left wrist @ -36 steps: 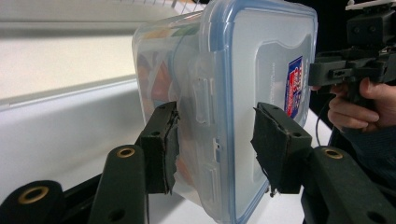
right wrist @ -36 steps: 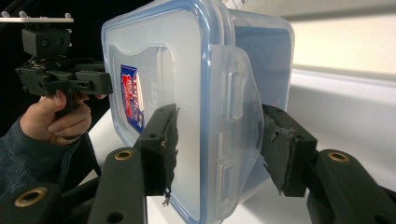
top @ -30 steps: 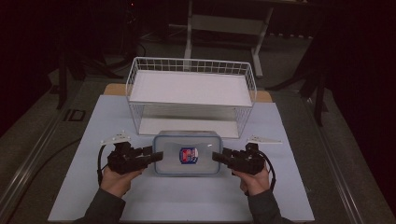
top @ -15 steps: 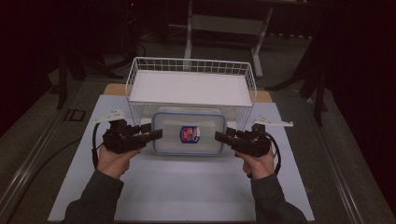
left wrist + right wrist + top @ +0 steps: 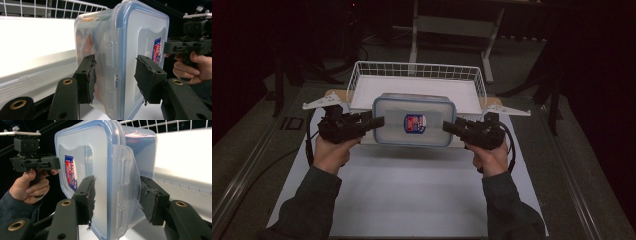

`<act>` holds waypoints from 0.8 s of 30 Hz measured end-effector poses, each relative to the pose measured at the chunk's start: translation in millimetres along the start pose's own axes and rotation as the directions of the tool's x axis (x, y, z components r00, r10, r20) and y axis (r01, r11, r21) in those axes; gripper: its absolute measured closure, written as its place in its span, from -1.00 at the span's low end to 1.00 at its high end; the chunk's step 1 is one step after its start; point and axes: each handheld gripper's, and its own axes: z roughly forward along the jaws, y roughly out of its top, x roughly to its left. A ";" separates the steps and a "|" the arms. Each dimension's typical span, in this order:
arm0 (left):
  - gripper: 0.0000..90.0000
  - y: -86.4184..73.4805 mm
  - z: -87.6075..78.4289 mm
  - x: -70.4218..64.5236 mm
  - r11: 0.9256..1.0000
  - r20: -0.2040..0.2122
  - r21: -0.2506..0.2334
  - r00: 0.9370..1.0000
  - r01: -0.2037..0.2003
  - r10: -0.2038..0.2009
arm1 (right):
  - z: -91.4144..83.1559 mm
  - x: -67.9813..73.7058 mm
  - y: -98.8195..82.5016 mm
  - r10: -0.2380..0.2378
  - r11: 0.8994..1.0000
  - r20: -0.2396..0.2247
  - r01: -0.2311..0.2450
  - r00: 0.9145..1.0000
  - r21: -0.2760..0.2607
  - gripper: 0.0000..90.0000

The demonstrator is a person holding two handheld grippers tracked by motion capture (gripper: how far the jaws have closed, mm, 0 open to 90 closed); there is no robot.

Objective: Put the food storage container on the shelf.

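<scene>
Two grippers flank the plastic container (image 5: 414, 119) in the high view: we see the left gripper (image 5: 371, 123) at its left end and the right gripper (image 5: 452, 126) at its right end, holding it clear of the white surface (image 5: 412, 190), just in front of the wire basket (image 5: 417, 71). The container hides the basket's front rim, and the dark surroundings are hard to read.

From the left gripper view, the fingers (image 5: 86, 78) pinch the container's end over its clear latch; orange contents show through the wall, too blurred to identify. Beyond the container, a hand (image 5: 192, 66) holds the right gripper.

From the right gripper view, the fingers (image 5: 86, 197) pinch the opposite latch end, lid (image 5: 85, 160) facing left. Beyond it, the other hand (image 5: 30, 186) grips the left gripper. The lid's red-and-blue label (image 5: 70, 172) is unreadable.
</scene>
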 end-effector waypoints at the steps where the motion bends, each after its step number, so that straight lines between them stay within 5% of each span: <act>1: 0.14 4.6 2.2 3.2 1.000 0.005 -0.010 1.000 0.004 -0.004 | 0.0 0.0 0.0 0.000 1.000 0.000 0.000 1.000 0.000 0.08; 7: 0.14 16.9 8.0 11.0 0.999 0.014 -0.038 1.000 0.014 -0.013 | 4.0 -5.2 26.3 -0.020 1.000 0.010 0.020 1.000 -0.018 0.08; 24: 0.14 39.3 20.9 28.1 0.999 -0.020 -0.036 0.999 0.029 -0.030 | 21.6 -28.3 48.3 0.025 0.999 -0.004 -0.025 1.000 -0.037 0.08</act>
